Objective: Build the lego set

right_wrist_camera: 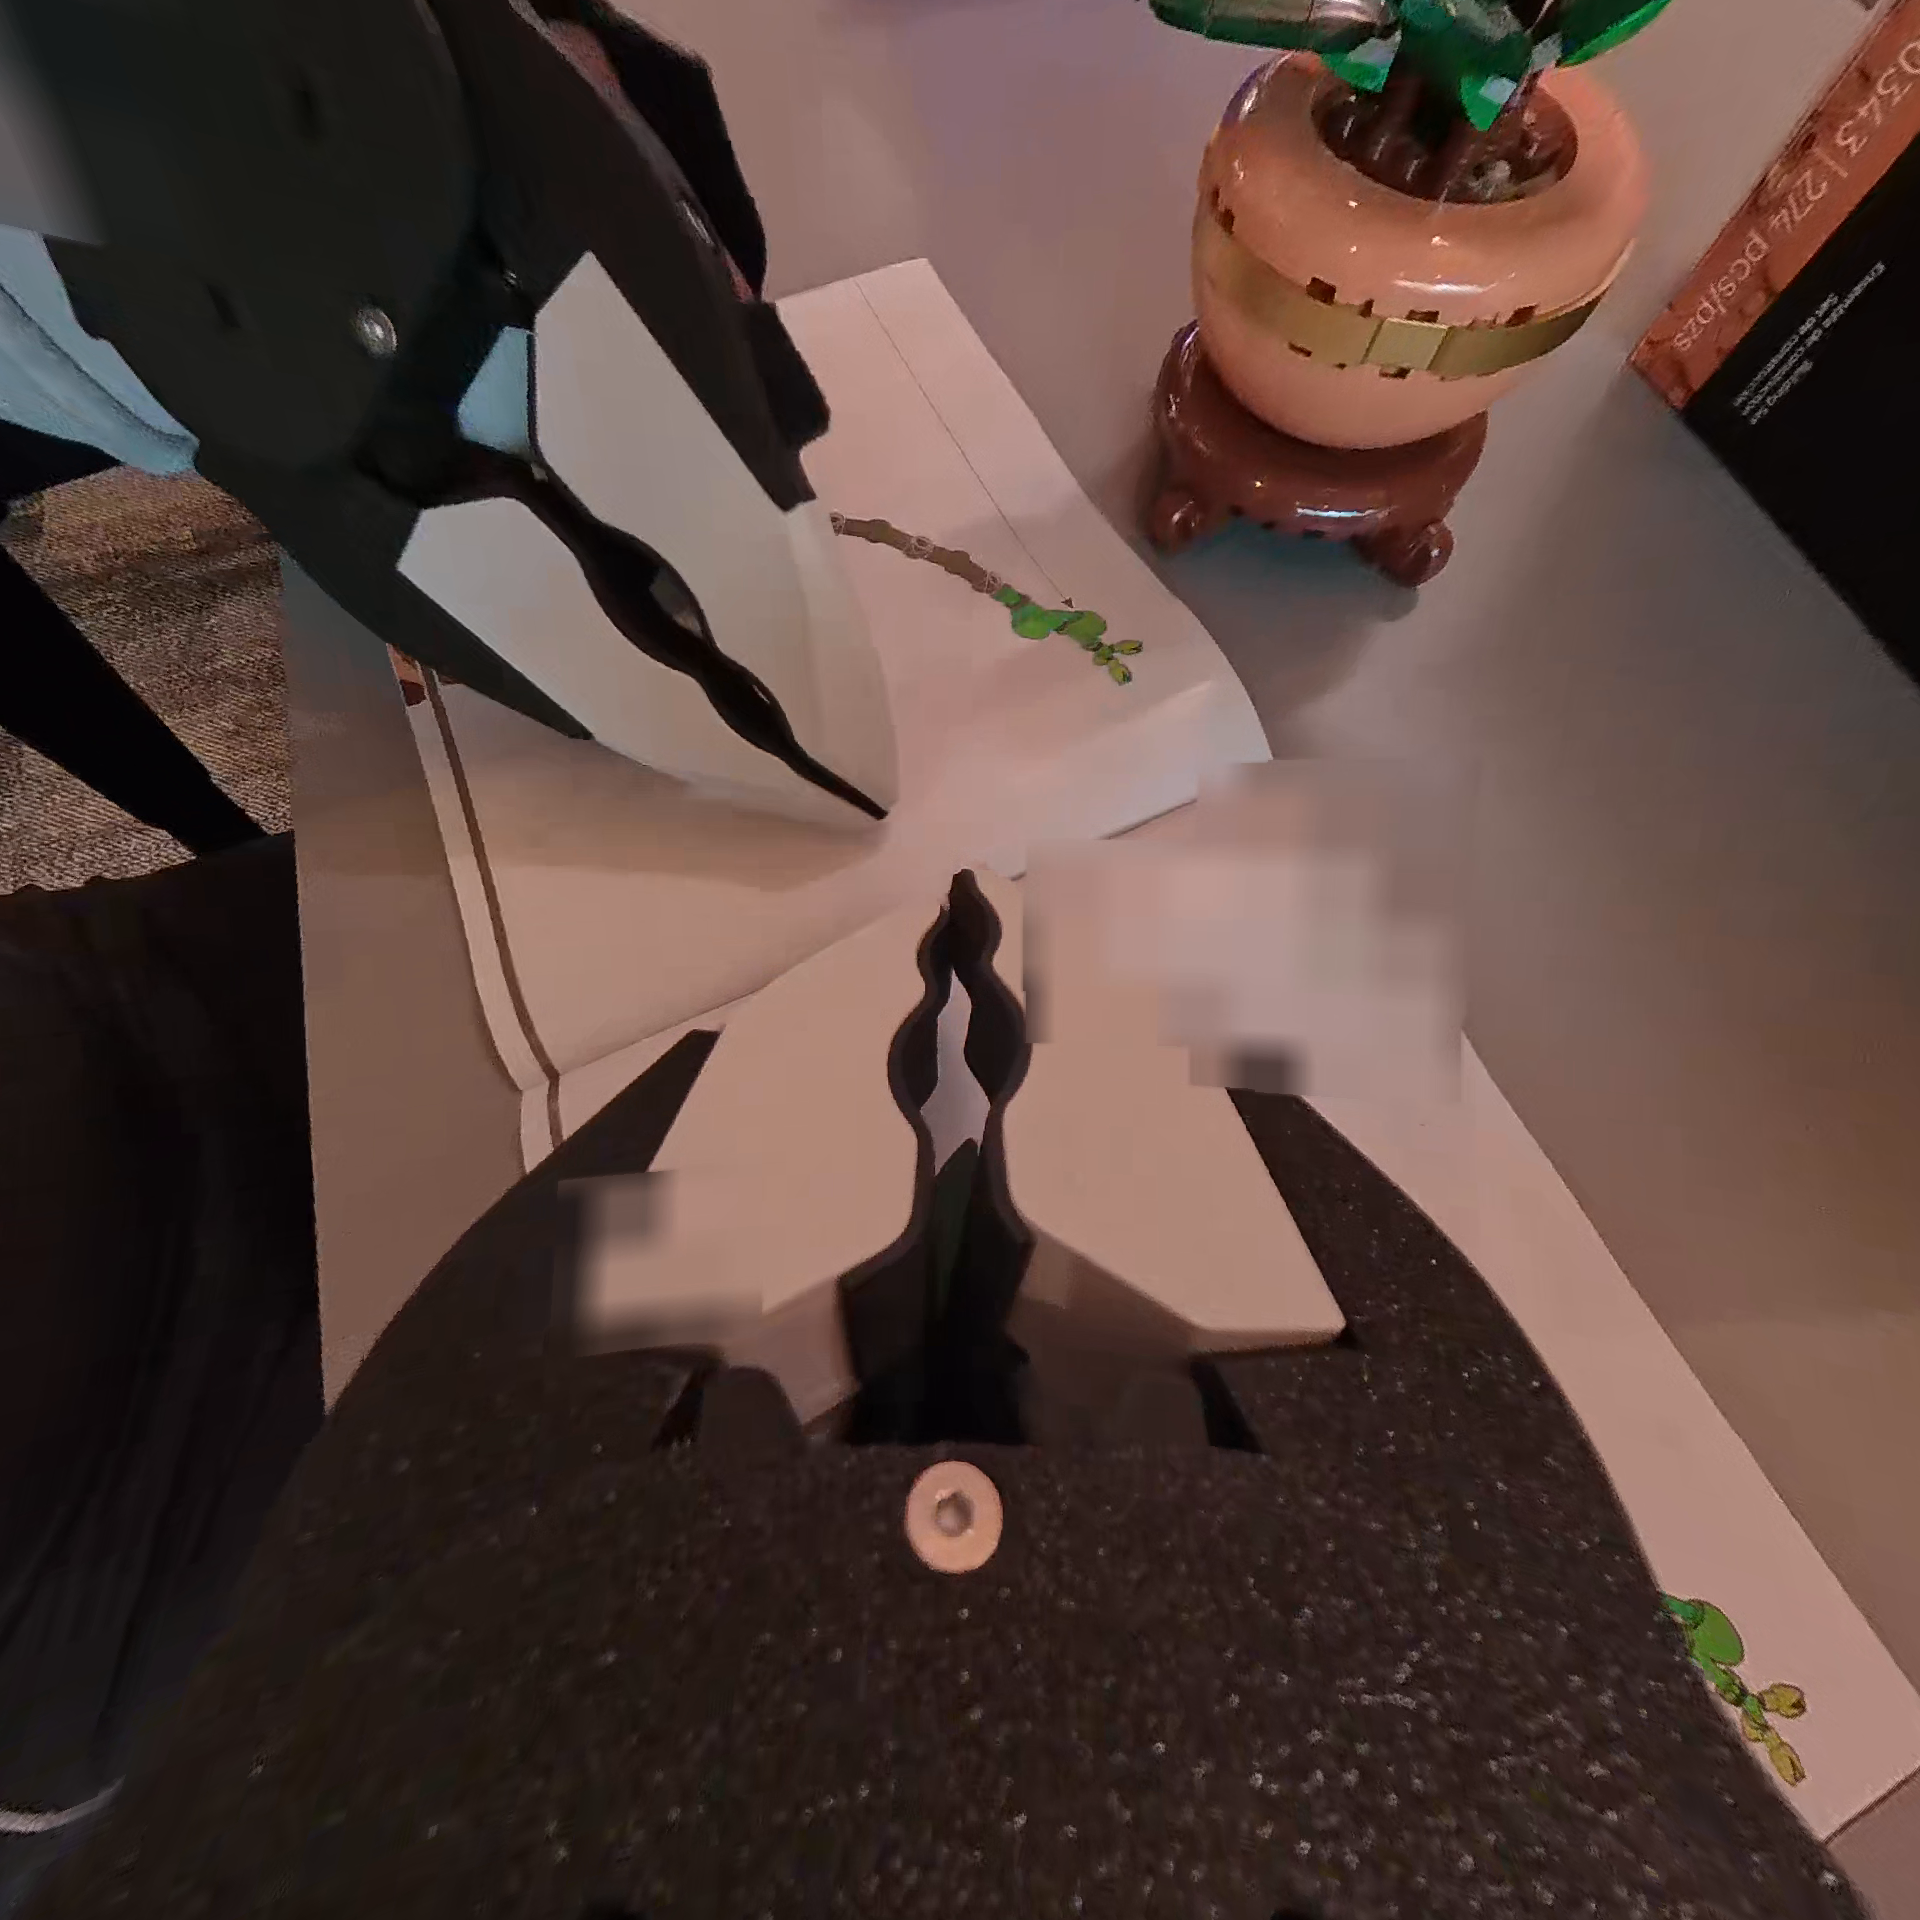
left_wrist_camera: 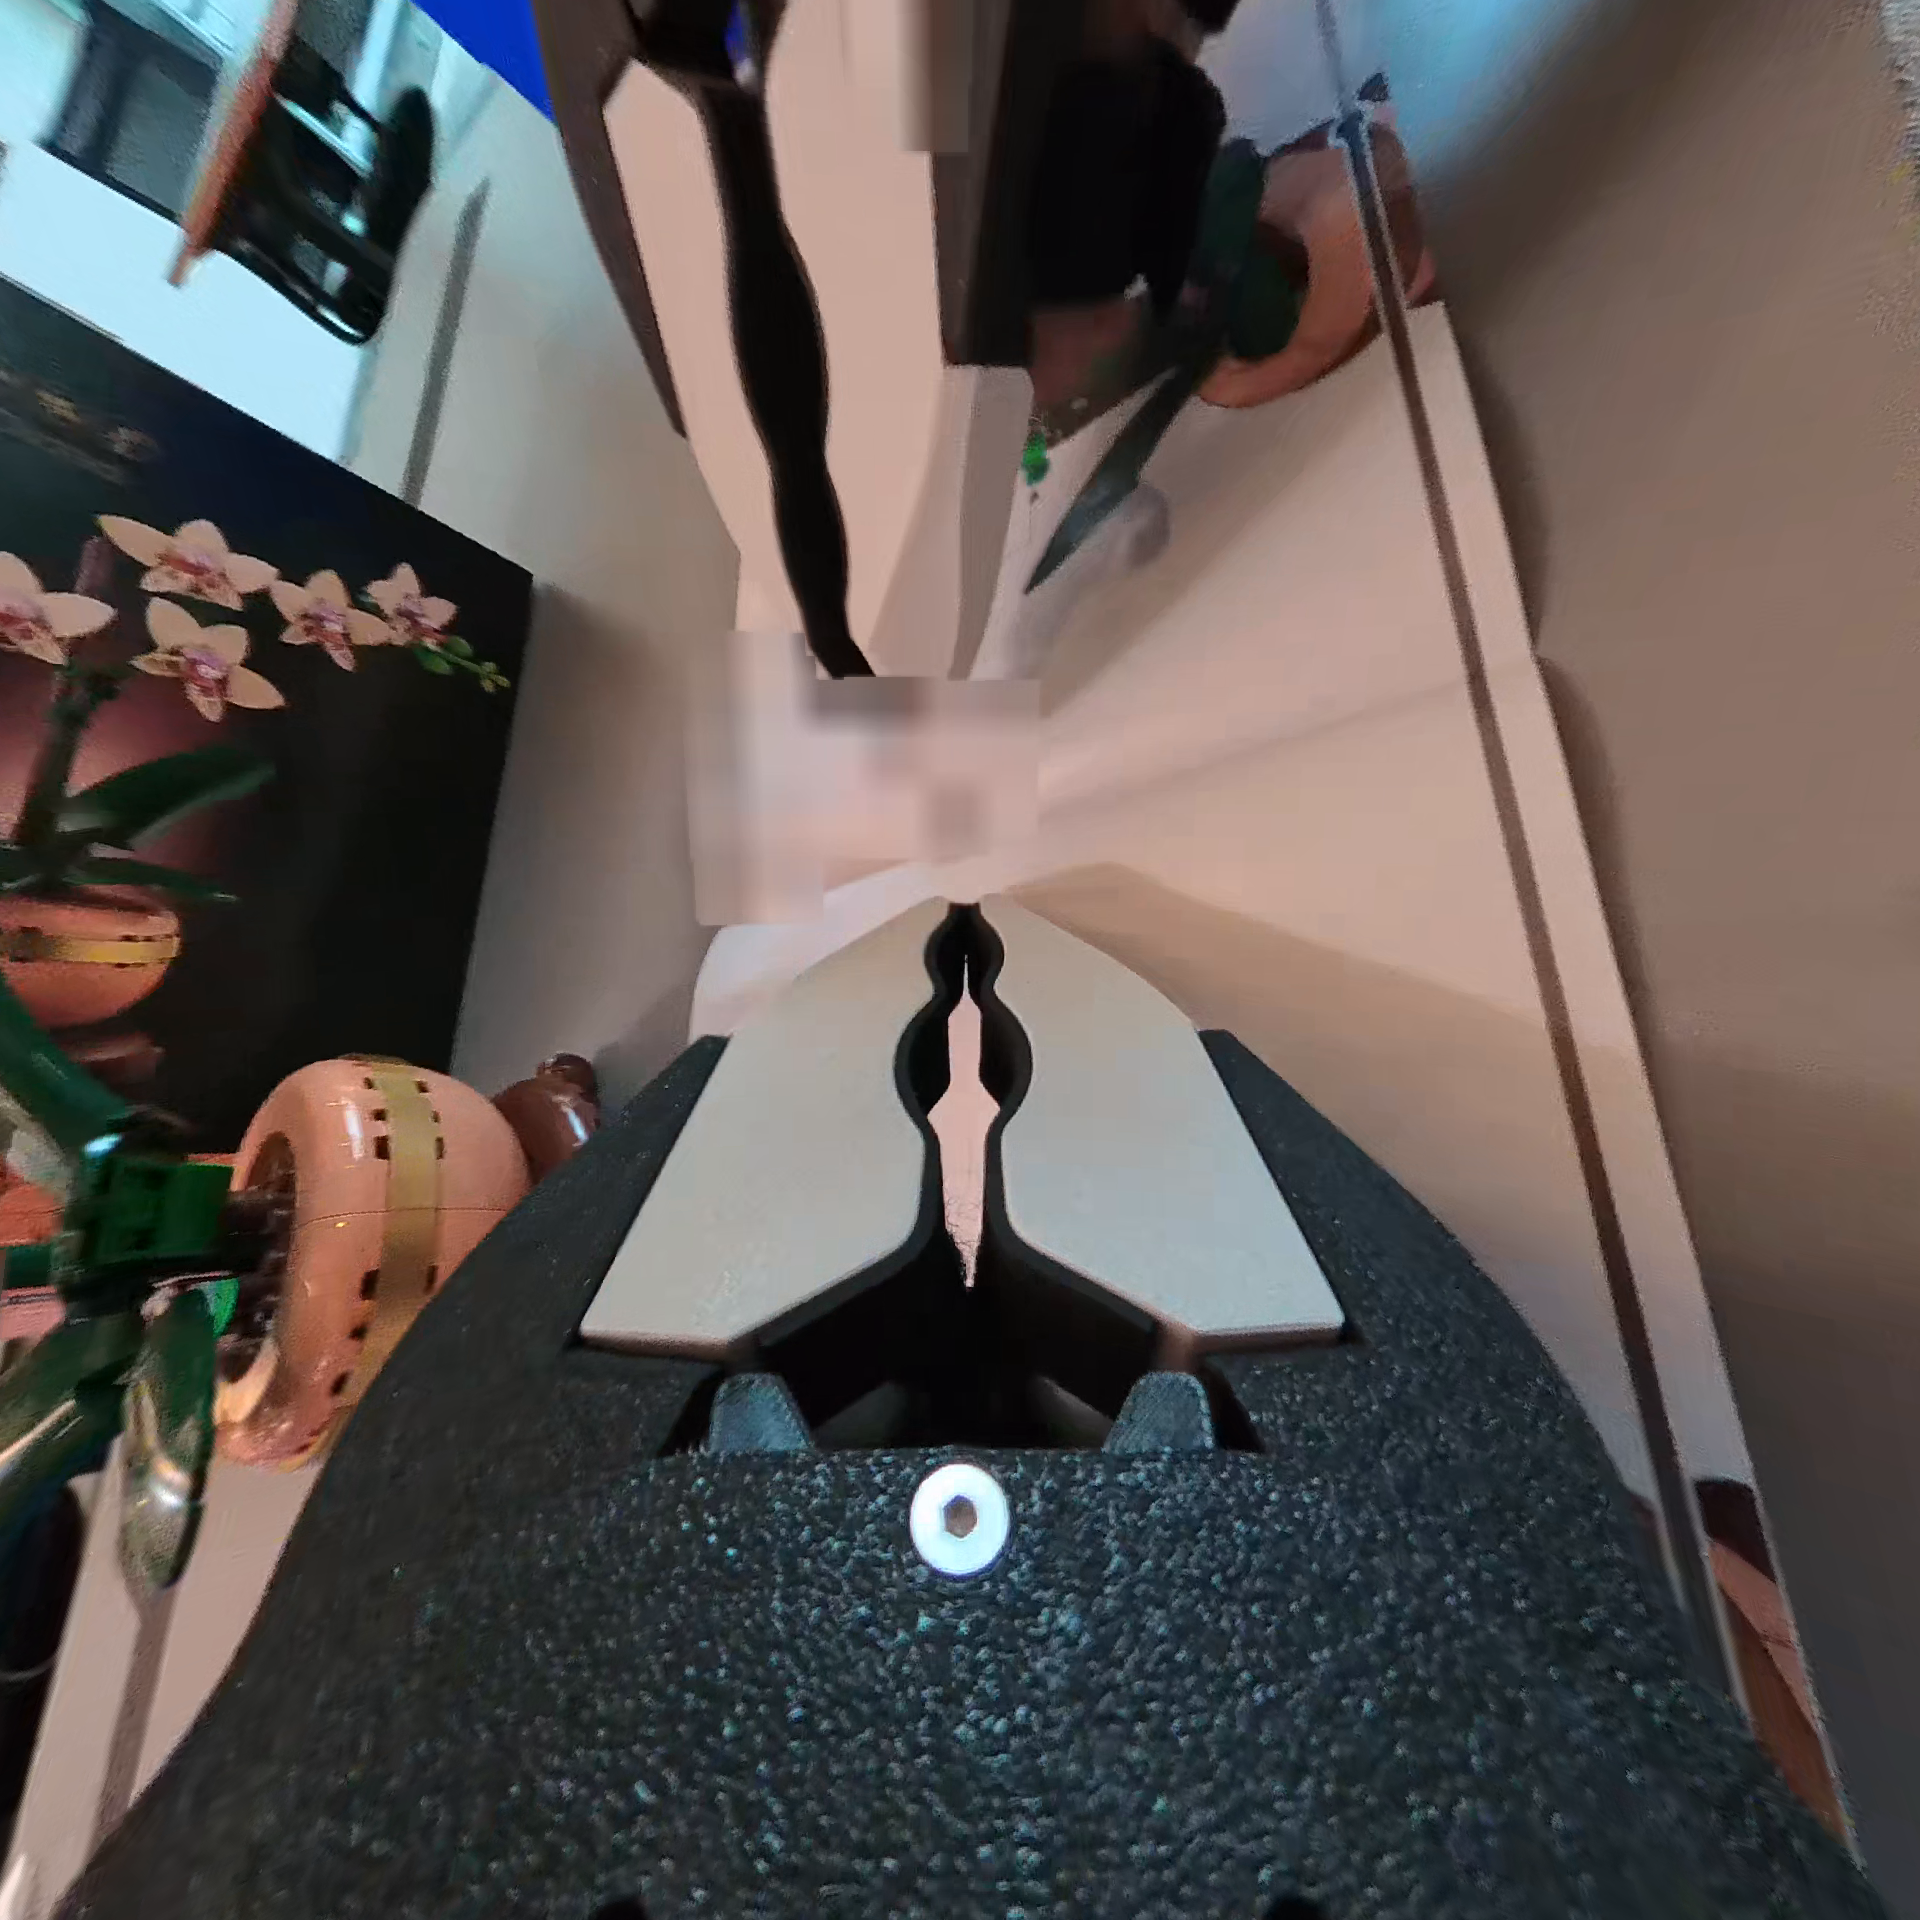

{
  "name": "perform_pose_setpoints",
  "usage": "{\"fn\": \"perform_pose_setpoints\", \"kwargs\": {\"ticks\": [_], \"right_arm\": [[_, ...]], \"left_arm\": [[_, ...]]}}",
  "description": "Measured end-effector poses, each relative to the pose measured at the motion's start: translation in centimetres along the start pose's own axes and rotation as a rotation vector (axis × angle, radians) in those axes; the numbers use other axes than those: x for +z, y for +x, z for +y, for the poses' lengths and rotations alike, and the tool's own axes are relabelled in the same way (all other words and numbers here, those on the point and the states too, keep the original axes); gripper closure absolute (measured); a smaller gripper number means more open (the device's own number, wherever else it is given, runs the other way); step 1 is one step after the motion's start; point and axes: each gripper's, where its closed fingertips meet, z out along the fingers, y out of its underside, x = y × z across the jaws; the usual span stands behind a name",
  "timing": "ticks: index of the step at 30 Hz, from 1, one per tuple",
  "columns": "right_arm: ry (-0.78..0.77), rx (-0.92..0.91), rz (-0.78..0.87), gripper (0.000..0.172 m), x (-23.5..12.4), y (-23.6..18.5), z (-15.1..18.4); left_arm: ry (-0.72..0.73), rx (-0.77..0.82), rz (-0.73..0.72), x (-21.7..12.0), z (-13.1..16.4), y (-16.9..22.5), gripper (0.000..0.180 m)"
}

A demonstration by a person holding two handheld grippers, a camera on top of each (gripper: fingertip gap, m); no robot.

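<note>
Each gripper (left_wrist_camera: 964, 914) (right_wrist_camera: 966, 883): black, grainy-textured housing, one silver hex-socket screw (left_wrist_camera: 958, 1520) at centre, two pale flat fingers (left_wrist_camera: 821, 1143) edged by wavy black pads (right_wrist_camera: 997, 997)

Rough, speckled black plastic on the right tongs (right_wrist_camera: 966, 883) body, with a bright metal screw (right_wrist_camera: 953, 1513) set in it and smooth, matt pale fingers (right_wrist_camera: 821, 1122). Beneath the tips, a matt paper booklet (right_wrist_camera: 1039, 727). Beyond it, to the right, a glossy pink plastic pot (right_wrist_camera: 1392, 270) on a shiny brown base (right_wrist_camera: 1299, 488); the bench (right_wrist_camera: 1662, 831) looks smooth and matt.
</note>
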Motion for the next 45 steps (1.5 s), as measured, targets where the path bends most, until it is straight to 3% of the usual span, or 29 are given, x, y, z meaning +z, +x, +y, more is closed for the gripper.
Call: {"fn": "perform_pose_setpoints", "kwargs": {"ticks": [4, 9, 16, 24, 26, 28, 33, 34, 38, 41, 45], "right_arm": [[0.006, -0.006, -0.004, 0.172, 0.1, 0.1, 0.1], [0.084, -0.022, 0.035, 0.172, -0.5, 0.7, -1.0], [0.213, 0.044, 0.012, 0.172, -1.2, 0.9, -2.4], [0.264, 0.132, 0.008, 0.171, -1.2, 1.8, -2.2], [0.26, 0.126, 0.016, 0.17, -1.3, 1.9, -2.2], [0.266, 0.119, 0.017, 0.17, -1.5, 1.8, -2.4], [0.269, 0.13, 0.0, 0.17, -1.5, 1.8, -2.6], [0.267, 0.136, -0.01, 0.17, -1.4, 1.7, -2.6], [0.242, 0.153, -0.033, 0.17, -1.2, 1.8, -2.2], [0.252, 0.157, -0.024, 0.17, -1.5, 2.2, -2.2], [0.248, 0.178, -0.03, 0.17, -1.5, 2.6, -1.9]], "left_arm": [[0.083, -0.07, -0.142, -1.0, -0.8, -2.7, 0.18], [0.25, -0.308, -0.178, -2.8, -0.9, -5.3, 0.18], [0.423, -0.438, -0.214, -4.6, -1.4, -7.3, 0.18], [0.348, -0.448, -0.26, -4.3, 0.3, -8.2, 0.18], [0.283, -0.377, -0.334, -5.6, 1.7, -9.6, 0.18], [0.207, -0.388, -0.386, -7.8, 4.2, -11.4, 0.165], [-0.066, -0.671, -0.43, -10.8, 13.3, -15.6, 0.141], [-0.099, -0.72, -0.467, -10.9, 15.0, -17.1, 0.143], [-0.113, -0.864, -0.394, -7.7, 19.4, -22.5, 0.14], [-0.169, -0.865, -0.321, -4.3, 22.9, -26.0, 0.145], [-0.286, -0.868, -0.143, 0.0, 25.6, -26.5, 0.141]]}}
